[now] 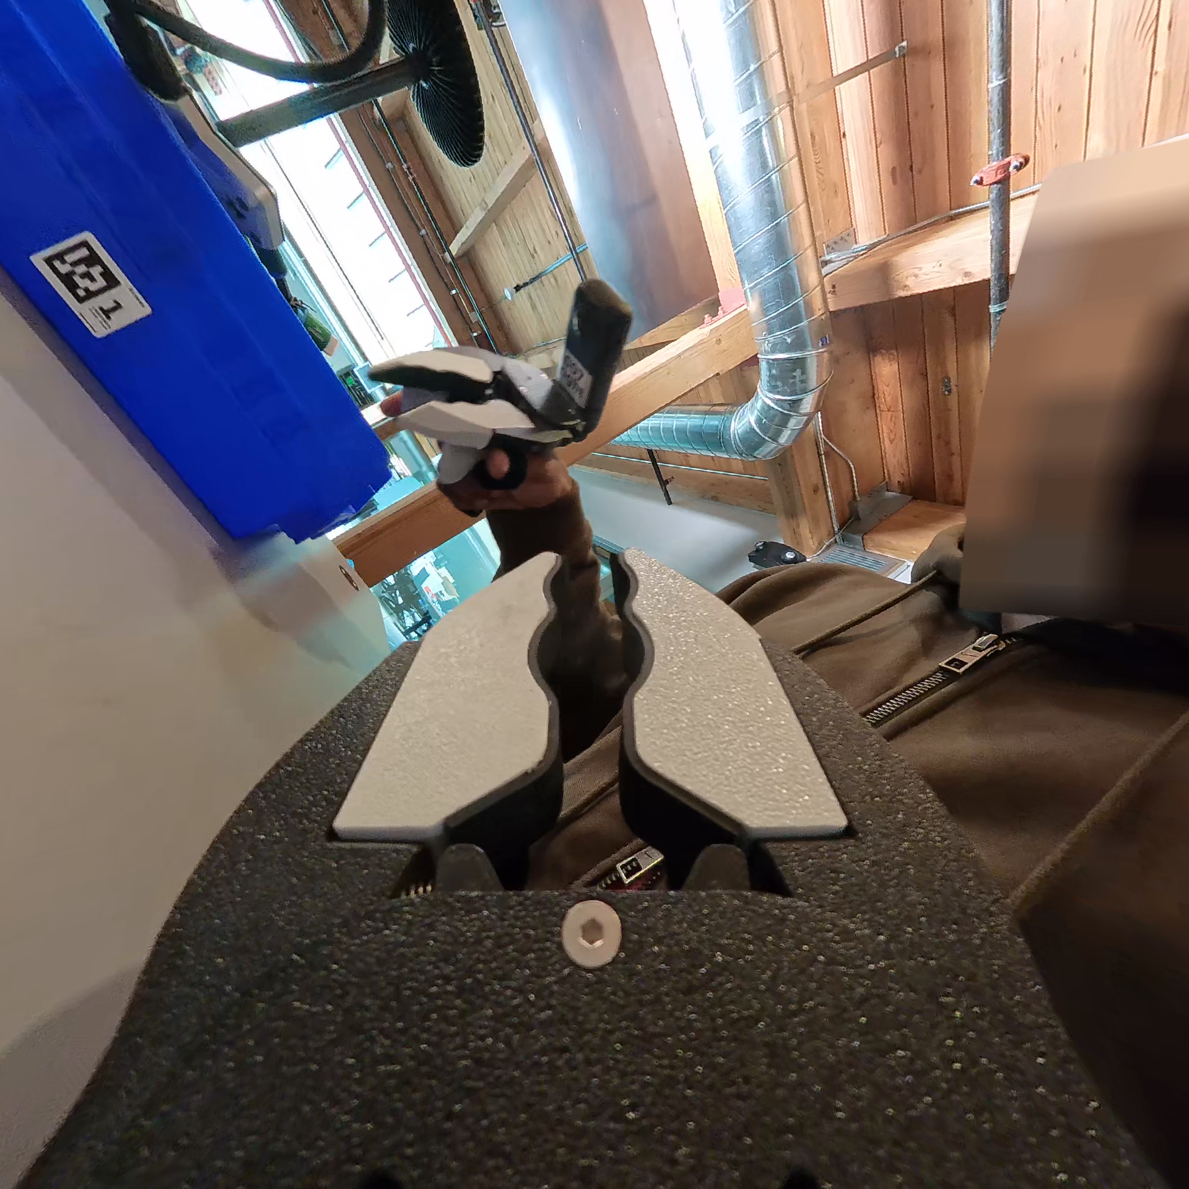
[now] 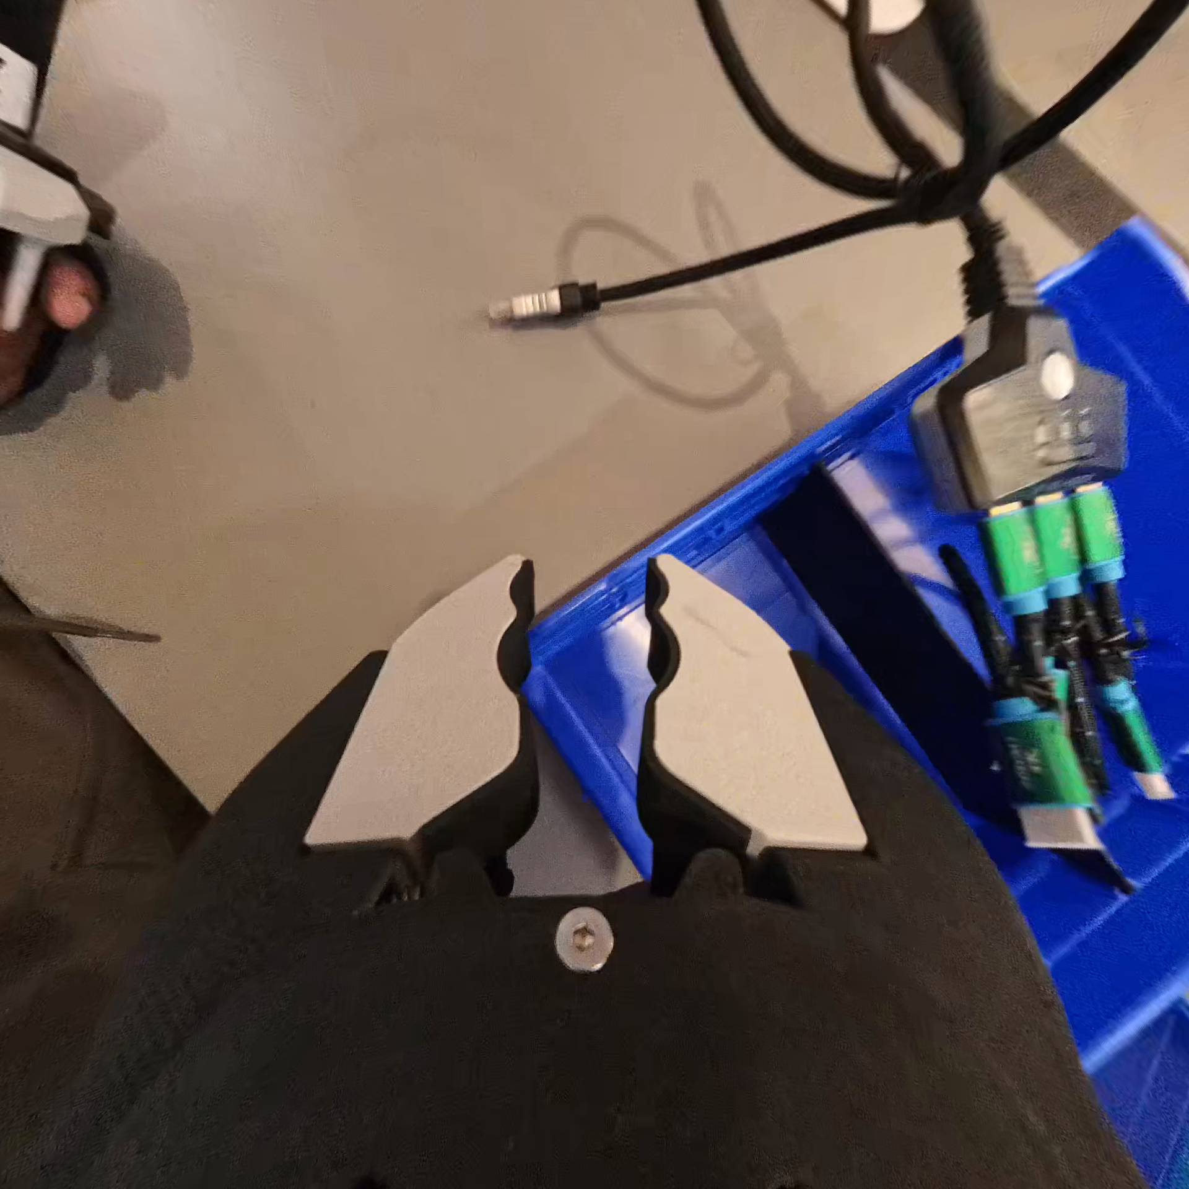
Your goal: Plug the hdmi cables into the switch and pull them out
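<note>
My right gripper (image 2: pixel 589 572) is open and holds nothing; it hovers over the near corner of a blue bin (image 2: pixel 708 547). A grey adapter (image 2: pixel 1023 424) with green-sleeved plugs (image 2: pixel 1055 553) on black cables (image 2: pixel 933 186) is over the bin to the right of my fingers, not touching them. One black cable ends in a silver plug (image 2: pixel 534 302) above the table (image 2: pixel 322 386). My left gripper (image 1: pixel 589 560) is tilted up toward the person, jaws slightly apart with nothing between them; only a brown sleeve (image 1: pixel 547 534) shows behind. The right gripper (image 1: pixel 389 396) shows farther off in this view, next to the bin (image 1: pixel 193 360).
A person in a brown zip jacket (image 1: pixel 965 695) stands close on the right. The hand on the left gripper (image 2: pixel 64 296) shows at the left edge of the right wrist view. A metal duct (image 1: pixel 765 257), wood panelling and a black fan (image 1: pixel 444 83) are overhead.
</note>
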Tool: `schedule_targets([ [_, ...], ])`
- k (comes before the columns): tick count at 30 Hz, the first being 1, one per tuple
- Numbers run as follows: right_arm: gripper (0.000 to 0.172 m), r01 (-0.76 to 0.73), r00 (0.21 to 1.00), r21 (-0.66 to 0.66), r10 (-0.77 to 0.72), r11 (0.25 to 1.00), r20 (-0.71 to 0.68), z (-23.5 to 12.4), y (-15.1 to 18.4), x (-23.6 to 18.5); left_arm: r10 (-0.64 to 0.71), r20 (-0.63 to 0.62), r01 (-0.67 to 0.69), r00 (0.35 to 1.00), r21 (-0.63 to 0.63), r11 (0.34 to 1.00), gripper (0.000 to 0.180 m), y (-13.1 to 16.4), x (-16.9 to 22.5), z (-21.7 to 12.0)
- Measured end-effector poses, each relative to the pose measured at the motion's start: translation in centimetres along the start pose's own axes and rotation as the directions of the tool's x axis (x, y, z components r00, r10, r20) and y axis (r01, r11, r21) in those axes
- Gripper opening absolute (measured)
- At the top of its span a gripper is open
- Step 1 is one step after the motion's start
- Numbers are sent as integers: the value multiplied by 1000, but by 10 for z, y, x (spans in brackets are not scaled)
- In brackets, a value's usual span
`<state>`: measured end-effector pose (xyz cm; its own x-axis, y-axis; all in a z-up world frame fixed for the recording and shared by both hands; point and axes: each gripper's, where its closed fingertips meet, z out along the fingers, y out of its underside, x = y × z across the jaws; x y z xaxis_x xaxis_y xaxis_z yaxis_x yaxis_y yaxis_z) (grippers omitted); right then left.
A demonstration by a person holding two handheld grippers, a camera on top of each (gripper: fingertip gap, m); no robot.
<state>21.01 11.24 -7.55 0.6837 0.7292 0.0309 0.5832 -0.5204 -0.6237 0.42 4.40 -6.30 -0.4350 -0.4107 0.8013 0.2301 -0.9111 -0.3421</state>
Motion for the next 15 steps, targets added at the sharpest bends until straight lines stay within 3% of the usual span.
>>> schedule_targets([
  [2, 33, 46, 998, 55, -44, 997, -39, -15, -23, 7, 8, 7, -8, 1000, 0, 1000, 14, -1, 0, -1],
  [5, 44, 166, 961, 71, -145, 984, -236, -20, -54, 48, 31, 33, -30, 999, -31, 999, 14, 1, -3, 3],
  [10, 61, 370, 843, -46, -356, 928, -402, 26, -87, 90, 161, 162, -136, 974, -158, 978, 17, 4, -24, 30],
  [11, 57, 398, 817, -74, -389, 915, -426, 35, -91, 97, 203, 184, -168, 962, -189, 967, 18, 3, -29, 39],
  [13, 27, 444, 774, -85, -430, 892, -464, 47, -99, 108, 311, 213, -246, 926, -281, 928, 20, 4, -40, 59],
  [15, 13, 481, 763, -65, -454, 874, -461, 53, -105, 110, 407, 214, -301, 888, -398, 867, 25, 12, -51, 79],
])
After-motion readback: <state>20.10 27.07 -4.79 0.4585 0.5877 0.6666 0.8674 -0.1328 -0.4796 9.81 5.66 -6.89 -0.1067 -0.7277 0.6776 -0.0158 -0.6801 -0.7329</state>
